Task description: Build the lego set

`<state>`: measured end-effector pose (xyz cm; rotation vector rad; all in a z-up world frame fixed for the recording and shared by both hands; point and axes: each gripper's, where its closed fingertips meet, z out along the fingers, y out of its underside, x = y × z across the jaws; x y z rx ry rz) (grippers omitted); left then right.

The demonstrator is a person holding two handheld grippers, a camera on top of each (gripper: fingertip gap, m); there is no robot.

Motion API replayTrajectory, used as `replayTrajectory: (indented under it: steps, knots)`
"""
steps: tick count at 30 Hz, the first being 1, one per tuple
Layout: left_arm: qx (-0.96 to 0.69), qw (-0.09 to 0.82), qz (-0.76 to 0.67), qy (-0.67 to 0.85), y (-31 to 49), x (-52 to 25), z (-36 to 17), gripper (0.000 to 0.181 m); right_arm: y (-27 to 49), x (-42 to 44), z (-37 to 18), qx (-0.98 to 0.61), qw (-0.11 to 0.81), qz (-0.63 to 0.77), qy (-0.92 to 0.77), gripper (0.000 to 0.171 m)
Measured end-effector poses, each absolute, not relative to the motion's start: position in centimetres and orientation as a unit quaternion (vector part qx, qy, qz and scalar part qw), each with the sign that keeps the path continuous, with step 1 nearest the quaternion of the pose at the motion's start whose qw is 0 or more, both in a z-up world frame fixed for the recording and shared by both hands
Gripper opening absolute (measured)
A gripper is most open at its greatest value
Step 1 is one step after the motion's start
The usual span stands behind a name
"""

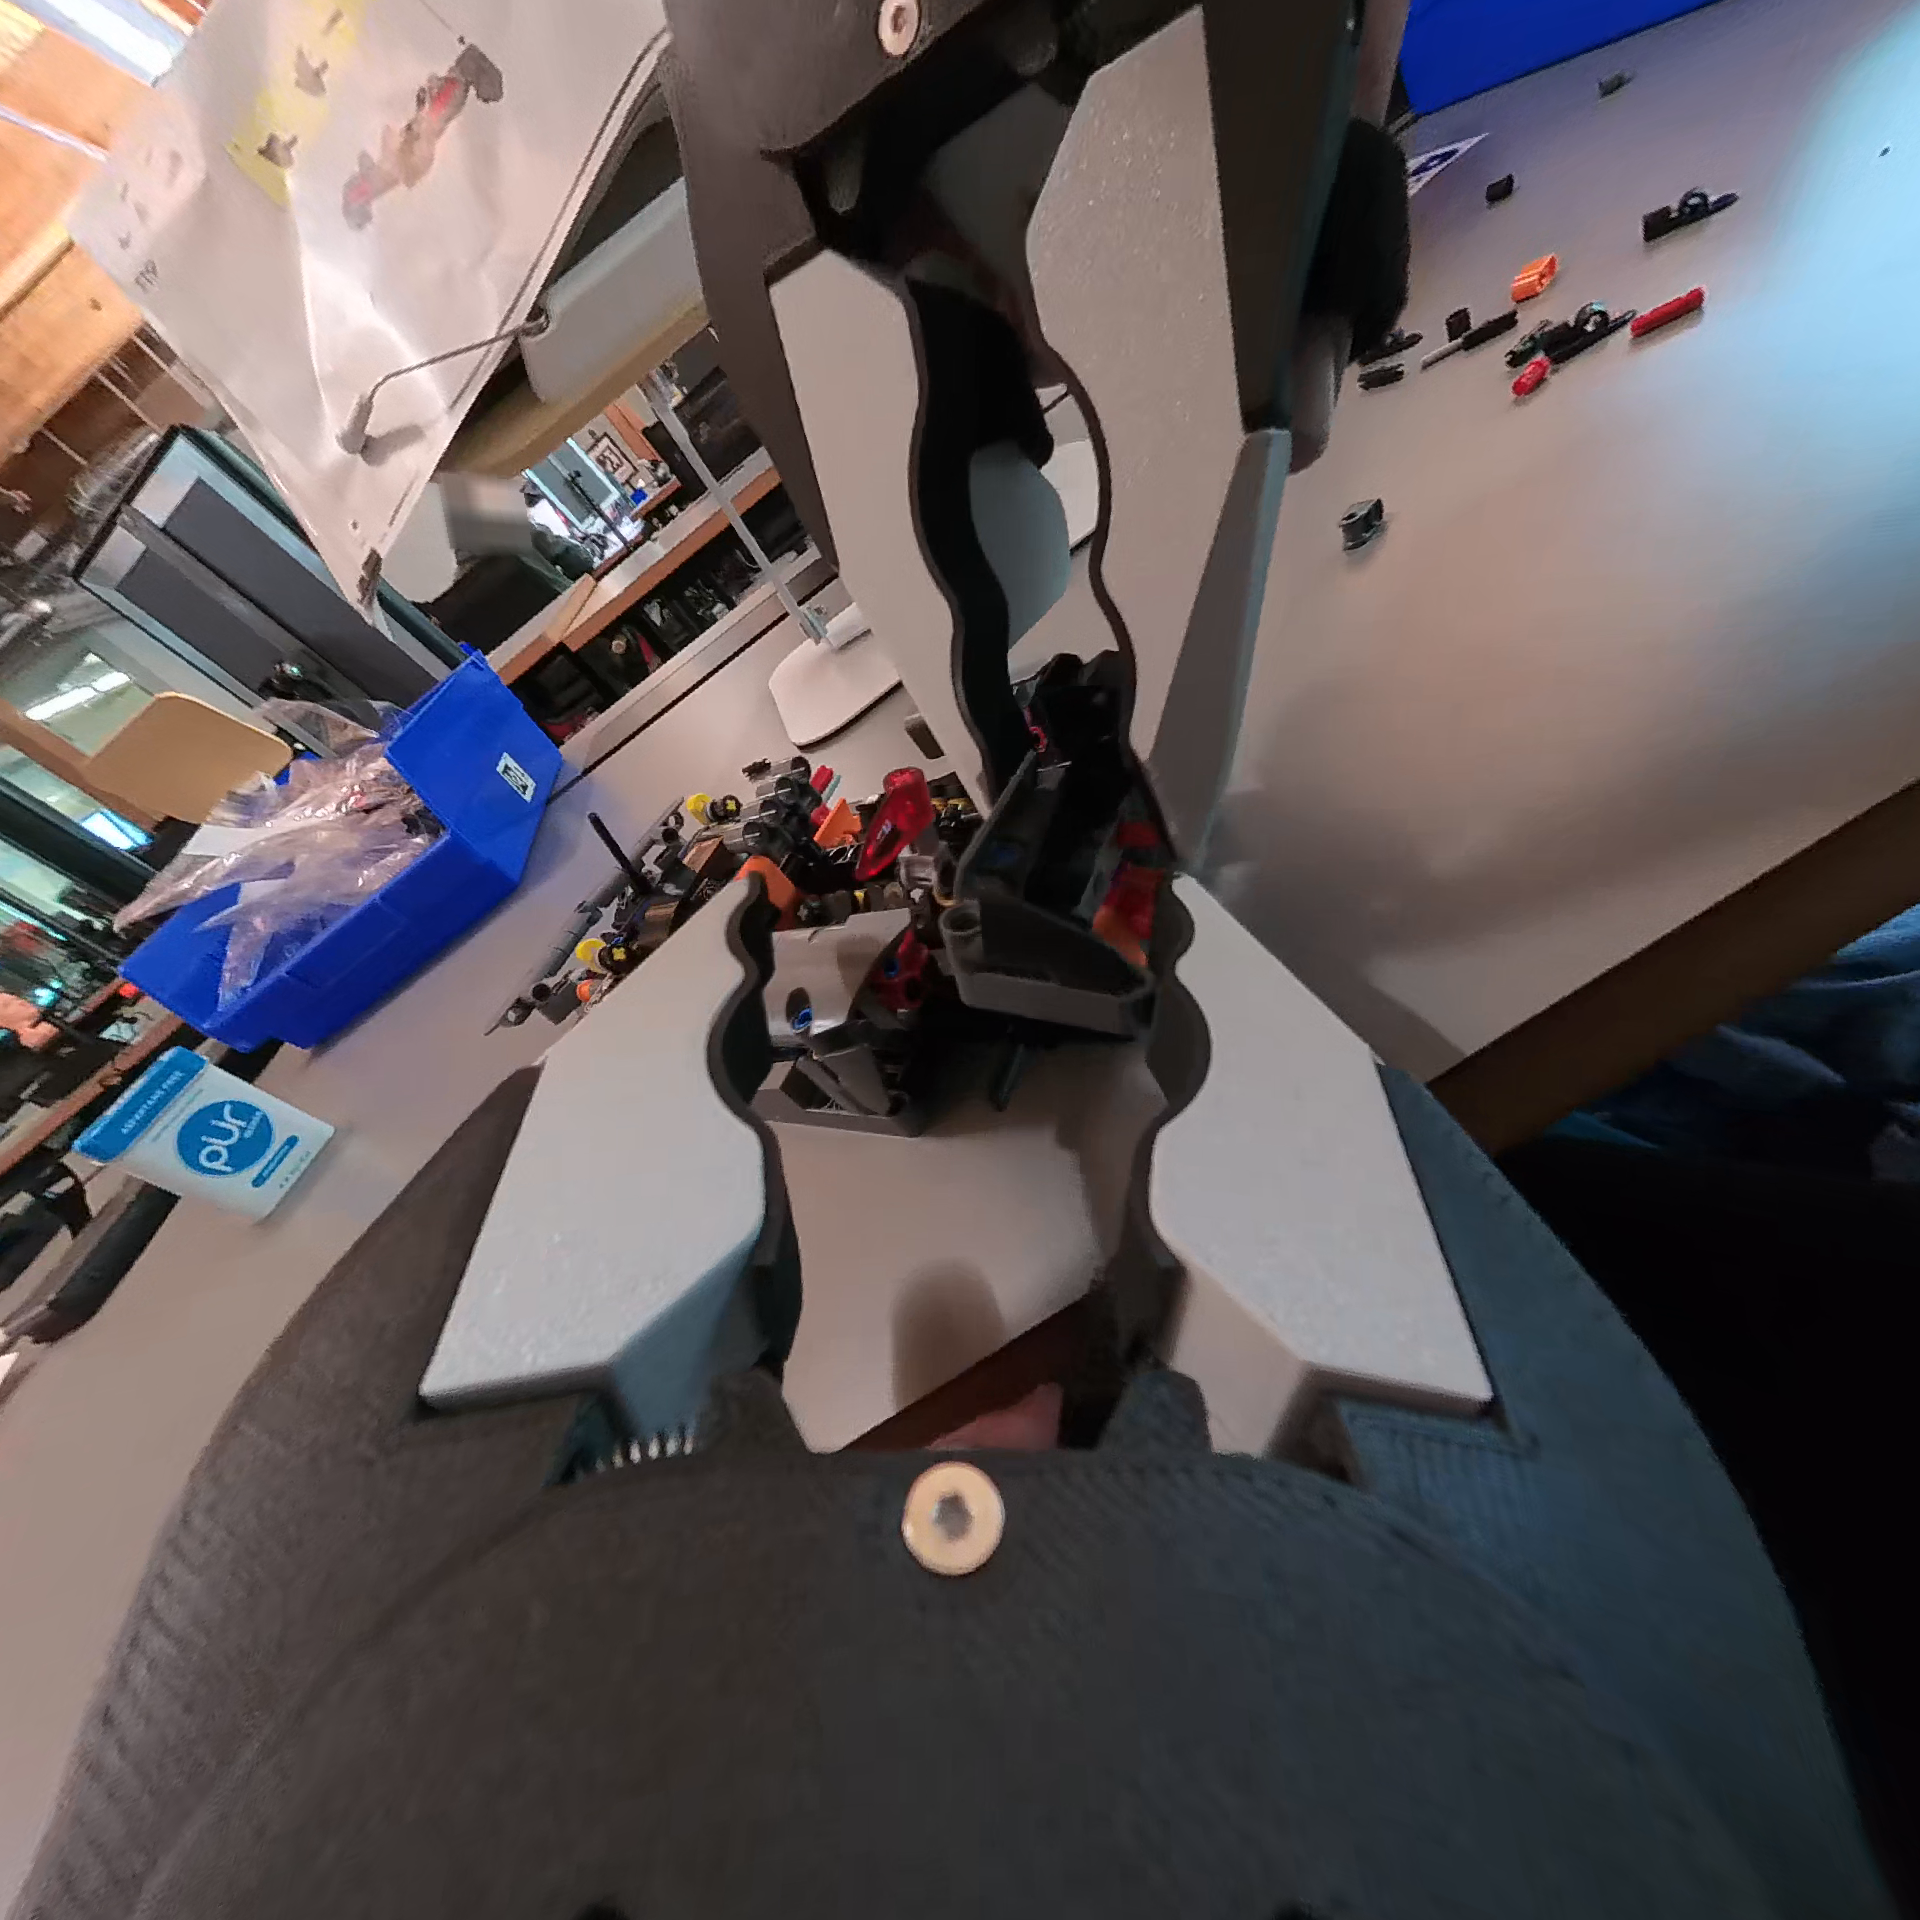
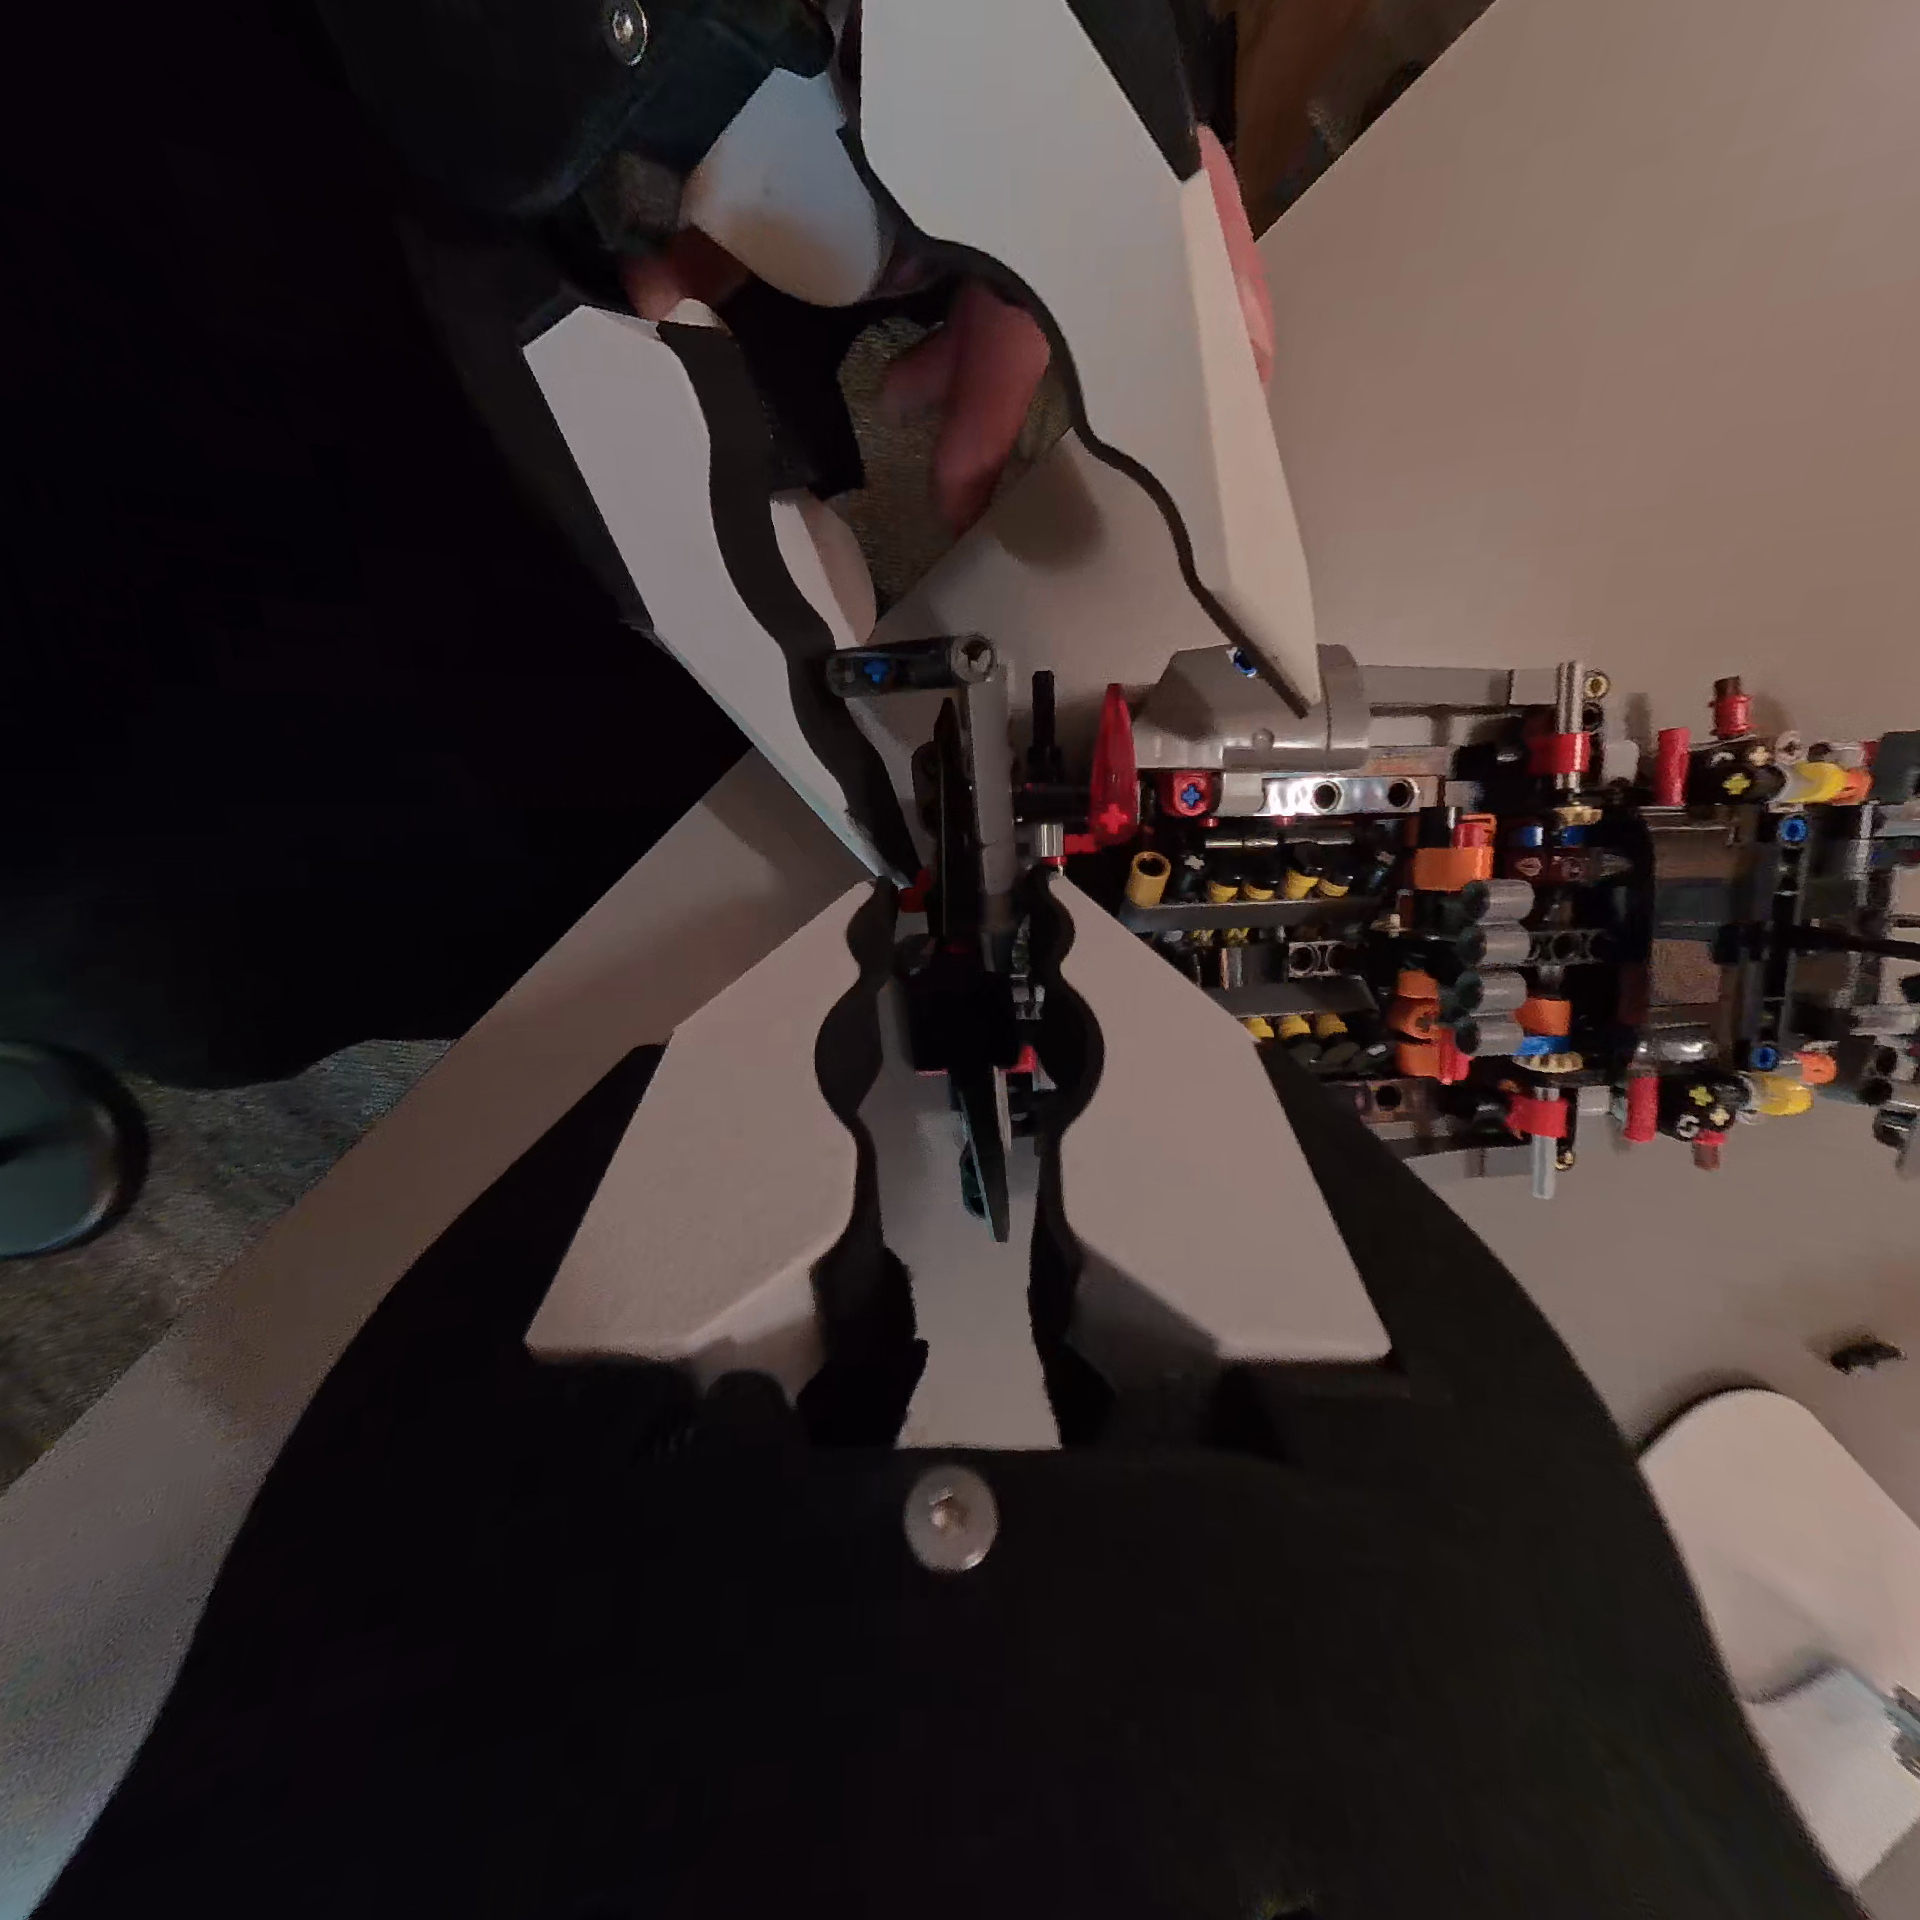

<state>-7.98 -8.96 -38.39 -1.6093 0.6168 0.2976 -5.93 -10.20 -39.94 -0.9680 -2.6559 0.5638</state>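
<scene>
A grey table (image 1: 1558, 675) carries everything. Largest on it is the lego model (image 2: 1455, 914), a long chassis of black, grey, red, orange and yellow parts lying near the table's edge; in the left wrist view it (image 1: 935, 935) sits right at the grippers' tips. A blue bin (image 1: 416, 862) of clear plastic bags stands farther back to the left, and an instruction sheet (image 1: 343, 208) hangs on a stand above it. A white and blue pouch (image 1: 208, 1143) lies near the bin. Loose red, orange and black pieces (image 1: 1558, 332) are scattered well apart on the right.

The left gripper (image 1: 956, 914) is partly open, its fingers spanning the model's near end; whether they press it I cannot tell. The right gripper (image 2: 961, 914) is nearly closed on a black flat part (image 2: 961, 831) at the model's end, with that part between its fingers.
</scene>
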Motion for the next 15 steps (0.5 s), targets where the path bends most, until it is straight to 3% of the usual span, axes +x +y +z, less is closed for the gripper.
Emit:
replayTrajectory:
  steps: [15]
  knots:
    - [-0.707,0.643,0.108,0.275,-9.18,-7.69,-38.84,0.061,-10.42,-6.05,-40.10,-0.315,0.217,0.173,-0.907,0.024]
